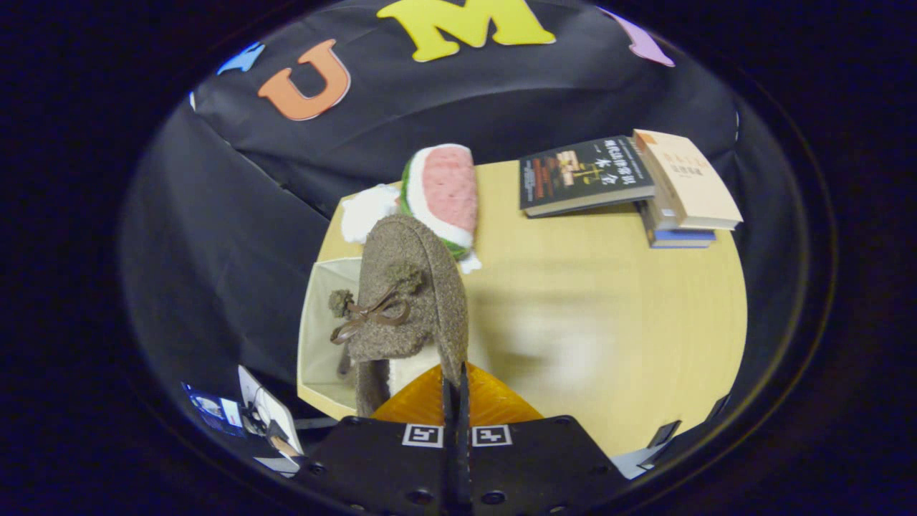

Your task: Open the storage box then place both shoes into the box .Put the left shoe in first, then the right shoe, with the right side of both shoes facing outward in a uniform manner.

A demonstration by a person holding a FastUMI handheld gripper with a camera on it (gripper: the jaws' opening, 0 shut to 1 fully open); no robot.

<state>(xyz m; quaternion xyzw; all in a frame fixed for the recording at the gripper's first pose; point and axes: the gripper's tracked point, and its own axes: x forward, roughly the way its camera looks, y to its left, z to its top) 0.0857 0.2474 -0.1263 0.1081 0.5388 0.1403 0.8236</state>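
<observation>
My tongs (455,401) at the bottom centre of the frame are clenched on the thin heel rim of a brown fuzzy felt slipper with a ribbon bow and pompoms (401,301), which hangs over the open cream fabric storage box (315,330) at centre left. The slipper looks light, soft and floppy, so I judge the stiffer rim the best hold. Beyond lie a plush watermelon slice (444,193) and stacked books (630,183) on the pale wooden surface (609,322); their cover writing is too small to read.
</observation>
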